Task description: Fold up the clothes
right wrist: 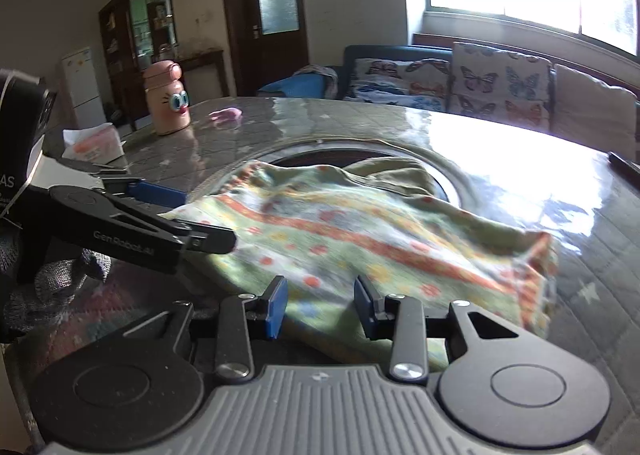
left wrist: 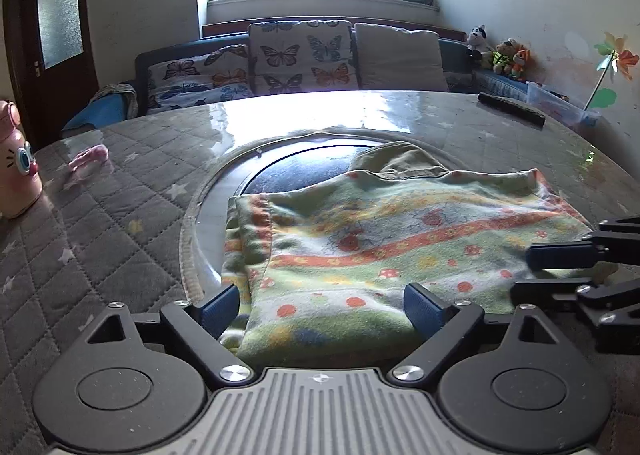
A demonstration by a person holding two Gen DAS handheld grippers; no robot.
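A green fleece garment (left wrist: 360, 255) with orange stripes and mushroom dots lies folded on the round table (left wrist: 120, 215). An olive cloth (left wrist: 400, 163) sticks out from under its far edge. My left gripper (left wrist: 322, 305) is open, its blue pads either side of the garment's near edge. My right gripper (right wrist: 320, 309) is open at the garment's (right wrist: 360, 239) near edge, nothing between its pads. The right gripper's fingers (left wrist: 560, 255) also show at the right of the left wrist view. The left gripper's fingers (right wrist: 160, 215) show at the left of the right wrist view.
A pink cartoon bottle (right wrist: 166, 99) and a small pink item (right wrist: 226, 115) stand on the far left of the table. A dark remote (left wrist: 512, 109) lies at the far right. A tissue pack (right wrist: 94, 145) lies at the left. A sofa with butterfly cushions (left wrist: 300, 55) stands behind.
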